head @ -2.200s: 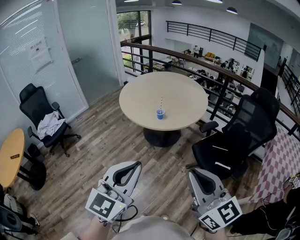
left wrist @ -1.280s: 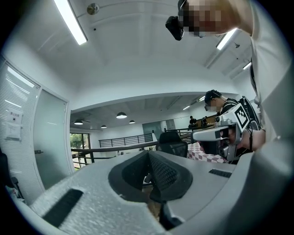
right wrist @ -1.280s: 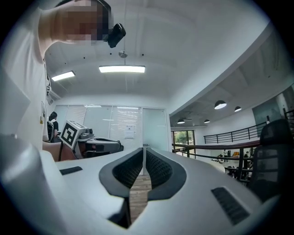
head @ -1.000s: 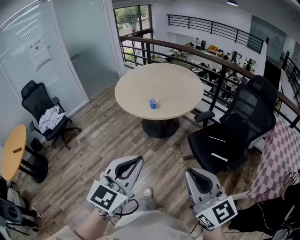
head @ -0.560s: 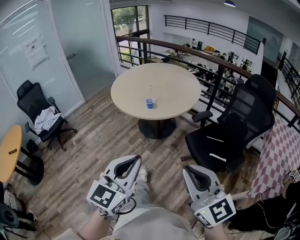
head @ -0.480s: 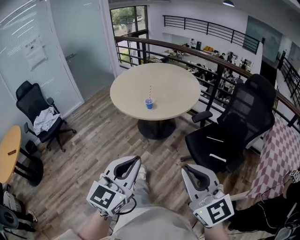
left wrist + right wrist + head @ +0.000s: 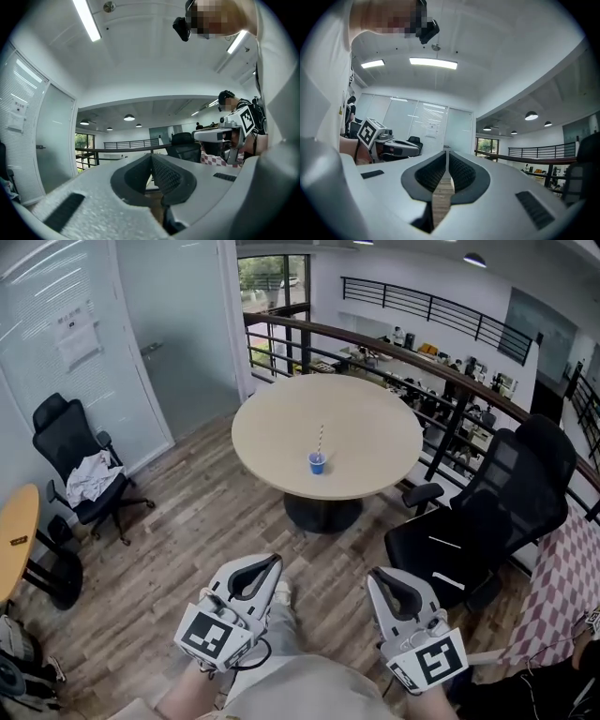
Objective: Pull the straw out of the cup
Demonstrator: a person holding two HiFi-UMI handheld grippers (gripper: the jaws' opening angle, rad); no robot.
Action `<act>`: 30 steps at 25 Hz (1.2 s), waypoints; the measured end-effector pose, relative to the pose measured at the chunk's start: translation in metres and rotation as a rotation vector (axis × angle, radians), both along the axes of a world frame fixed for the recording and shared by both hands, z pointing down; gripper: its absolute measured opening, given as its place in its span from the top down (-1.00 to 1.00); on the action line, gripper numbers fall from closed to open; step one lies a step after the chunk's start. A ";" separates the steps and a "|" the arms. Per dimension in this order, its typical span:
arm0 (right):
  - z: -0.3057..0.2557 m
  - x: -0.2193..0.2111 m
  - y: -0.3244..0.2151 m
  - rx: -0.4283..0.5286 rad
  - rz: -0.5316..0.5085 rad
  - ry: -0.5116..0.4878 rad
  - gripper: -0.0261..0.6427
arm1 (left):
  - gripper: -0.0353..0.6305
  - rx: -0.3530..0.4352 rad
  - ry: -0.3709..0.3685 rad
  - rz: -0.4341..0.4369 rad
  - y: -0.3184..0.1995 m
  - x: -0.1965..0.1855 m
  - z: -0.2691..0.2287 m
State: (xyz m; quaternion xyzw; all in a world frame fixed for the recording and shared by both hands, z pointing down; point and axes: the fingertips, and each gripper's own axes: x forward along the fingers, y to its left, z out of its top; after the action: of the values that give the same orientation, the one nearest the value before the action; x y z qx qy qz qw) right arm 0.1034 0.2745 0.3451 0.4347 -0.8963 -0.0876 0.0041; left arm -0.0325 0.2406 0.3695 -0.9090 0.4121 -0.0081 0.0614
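Observation:
A small blue cup (image 7: 317, 463) stands near the front edge of a round beige table (image 7: 366, 418) across the room, with a striped straw (image 7: 321, 438) upright in it. Both grippers are held low near my body, far from the table. The left gripper (image 7: 275, 564) is shut with nothing between its jaws, its dark pads meeting at the tip (image 7: 151, 157). The right gripper (image 7: 377, 576) is likewise shut and empty, its pads touching at the tip (image 7: 446, 153). Neither gripper view shows the cup or the straw.
Wood-plank floor (image 7: 187, 540) lies between me and the table. A black office chair (image 7: 487, 512) stands right of the table, close to a railing (image 7: 441, 371). Another black chair with a cloth on it (image 7: 80, 474) is at the left, beside a small wooden table (image 7: 14, 545).
The table and cup have shifted a little right and down in the head view as my viewpoint moved. Both grippers stay shut and low in almost the same places.

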 end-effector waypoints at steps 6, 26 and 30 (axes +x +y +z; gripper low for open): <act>0.008 -0.023 -0.069 -0.042 -0.002 0.010 0.83 | 0.85 -0.013 -0.008 -0.032 -0.059 -0.026 0.012; 0.039 -0.050 -0.336 -0.211 0.142 0.014 0.83 | 0.85 -0.153 -0.040 0.100 -0.341 -0.049 0.034; 0.041 -0.055 -0.388 -0.246 0.175 0.012 0.83 | 0.85 -0.184 -0.044 0.155 -0.390 -0.047 0.036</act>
State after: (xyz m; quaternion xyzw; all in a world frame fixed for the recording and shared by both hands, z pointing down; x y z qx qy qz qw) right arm 0.0488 -0.1135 0.3863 0.5067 -0.8590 0.0210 0.0705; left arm -0.0799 -0.1497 0.4052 -0.9395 0.3367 -0.0609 -0.0129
